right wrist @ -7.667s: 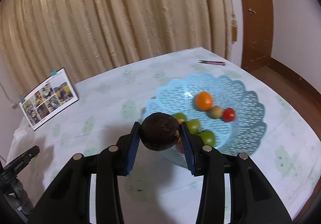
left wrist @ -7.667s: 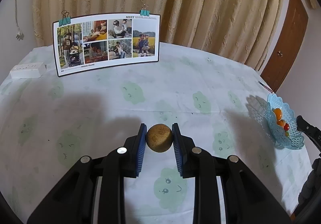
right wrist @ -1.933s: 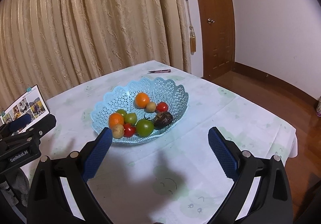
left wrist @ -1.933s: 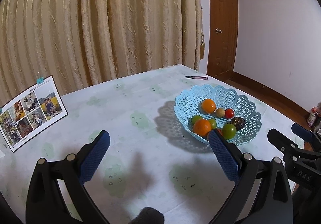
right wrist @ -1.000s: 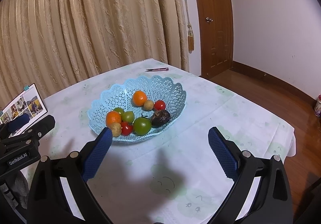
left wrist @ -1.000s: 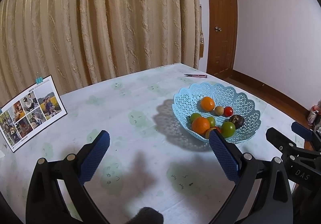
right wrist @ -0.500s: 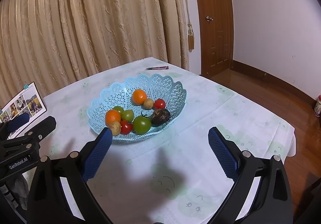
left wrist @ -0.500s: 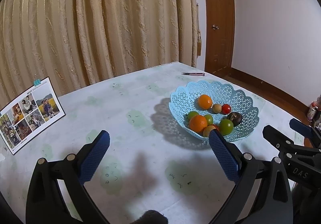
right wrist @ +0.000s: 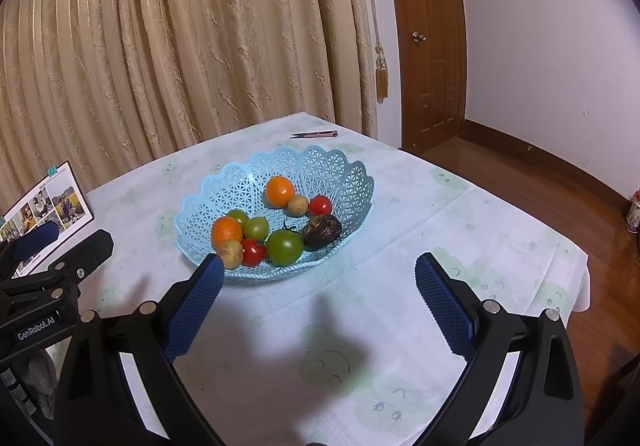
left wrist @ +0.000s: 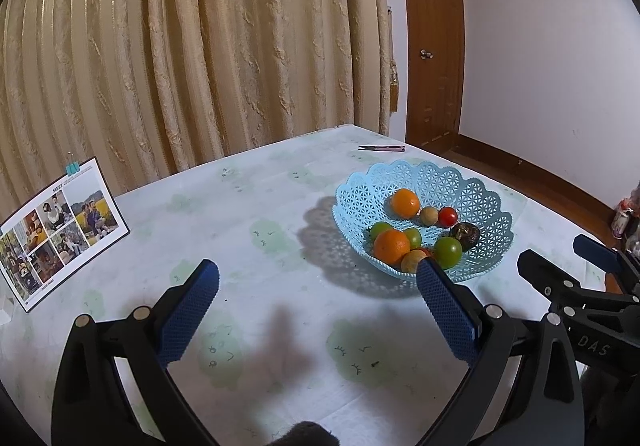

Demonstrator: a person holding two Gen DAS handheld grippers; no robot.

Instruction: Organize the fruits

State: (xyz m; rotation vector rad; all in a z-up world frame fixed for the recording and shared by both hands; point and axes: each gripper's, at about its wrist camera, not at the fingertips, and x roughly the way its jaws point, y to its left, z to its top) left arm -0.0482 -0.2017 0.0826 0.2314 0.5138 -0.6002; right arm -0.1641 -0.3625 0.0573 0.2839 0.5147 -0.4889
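Left tool [left wrist: 318, 278] spread wide, nothing between pads; its right pad hides part of one tan fruit at basket [left wrist: 486, 190] front rim. Right tool [right wrist: 319, 272] likewise spread, empty. Basket sits toward table [right wrist: 460, 214] far right corner, well apart from photo card [left wrist: 60, 226] at left edge. Fruits in basket: two oranges [right wrist: 280, 191], three green, two red tomatoes, two tan, one dark [right wrist: 322, 232]. Bare cloth between tools and basket.

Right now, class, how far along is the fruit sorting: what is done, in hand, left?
Done: the oranges, tomatoes and dark fruit all lie in the blue basket. In hand: nothing; left gripper and right gripper are both open and empty. Left: no loose fruit shows on the tablecloth, so seemingly nothing.
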